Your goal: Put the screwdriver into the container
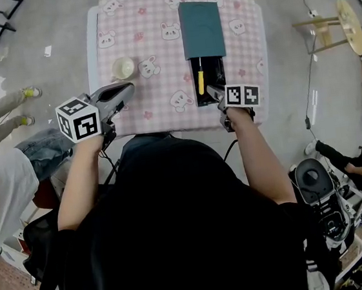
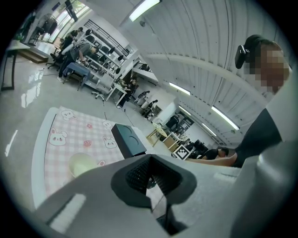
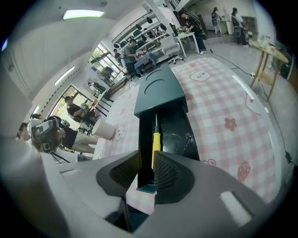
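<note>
Head view: the person's dark top hides the table's near edge, and both arms cover the gripper bodies behind the marker cubes.

The screwdriver lies inside the container, along its left wall. It has a yellow plastic handle and a thin metal shaft, and the tip reaches the lid edge. Whether it goes under the lid is unclear.

The container is a long, dark teal, matte box at the counter's right-centre. A flat lid covers the far half, and the near half is open with a black, glossy interior.

The right gripper is at the container's near end, close to the near edge. Its ribbed grey pads are parted by a narrow gap and hold nothing. The box's end wall and the handle show through the gap, and contact with the box is unclear.

The left gripper hangs over the near-left part, with its pads pressed together and empty.

A round cream cup stands toward the left edge on a pink checked bunny cloth. Its contents are not visible.
</note>
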{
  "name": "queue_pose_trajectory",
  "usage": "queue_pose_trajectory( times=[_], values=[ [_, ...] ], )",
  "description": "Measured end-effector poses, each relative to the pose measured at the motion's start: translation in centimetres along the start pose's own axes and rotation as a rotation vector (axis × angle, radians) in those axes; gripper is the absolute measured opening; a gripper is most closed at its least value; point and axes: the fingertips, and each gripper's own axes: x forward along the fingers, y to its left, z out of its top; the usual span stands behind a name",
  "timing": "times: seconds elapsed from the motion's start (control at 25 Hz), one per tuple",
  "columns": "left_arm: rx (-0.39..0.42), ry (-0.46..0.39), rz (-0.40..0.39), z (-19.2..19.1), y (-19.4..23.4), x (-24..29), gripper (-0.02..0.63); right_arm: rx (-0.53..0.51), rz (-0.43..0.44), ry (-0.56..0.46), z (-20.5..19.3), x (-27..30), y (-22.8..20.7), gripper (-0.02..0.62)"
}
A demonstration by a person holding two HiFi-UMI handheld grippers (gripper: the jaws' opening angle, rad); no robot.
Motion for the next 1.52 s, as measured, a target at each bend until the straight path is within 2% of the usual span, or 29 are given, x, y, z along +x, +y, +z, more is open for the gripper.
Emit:
queue_pose_trajectory(
  times=[0.72, 1.52],
  values=[
    [0.103, 0.0, -0.017, -0.5, -6.4, 0.0, 0.0, -0.051, 0.006, -0.082, -3.1, -6.1, 0.4, 0.123],
    [0.189, 0.018, -0.083, -2.1, -13.2, 1.0, 0.0, -0.06, -0.004, -0.258, -5.3, -15.3, 0.3, 0.123]
  ],
)
